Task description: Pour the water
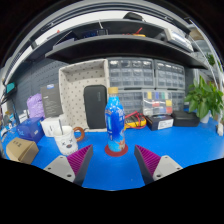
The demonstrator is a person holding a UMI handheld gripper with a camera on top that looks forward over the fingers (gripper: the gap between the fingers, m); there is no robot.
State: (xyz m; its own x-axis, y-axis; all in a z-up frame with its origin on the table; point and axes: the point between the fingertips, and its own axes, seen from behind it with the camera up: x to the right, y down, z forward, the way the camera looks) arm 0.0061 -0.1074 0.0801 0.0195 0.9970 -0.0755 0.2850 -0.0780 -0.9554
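A clear plastic bottle (115, 121) with a blue and red label and an orange cap stands upright on a red coaster (117, 150) on the blue table (180, 145). It is just ahead of my gripper (113, 161), centred between the lines of the two fingers. The magenta-padded fingers (79, 161) are spread wide apart, open, with only bare blue table between them. A white cup (67, 143) with an orange mug (79, 132) behind it sits to the left of the bottle.
A cardboard box (22, 150) and a blue container (29, 131) lie at the left. A black case (160, 122) and a green plant (207, 100) stand at the right. A white appliance with a dark door (90, 103) rises behind the bottle, under shelves.
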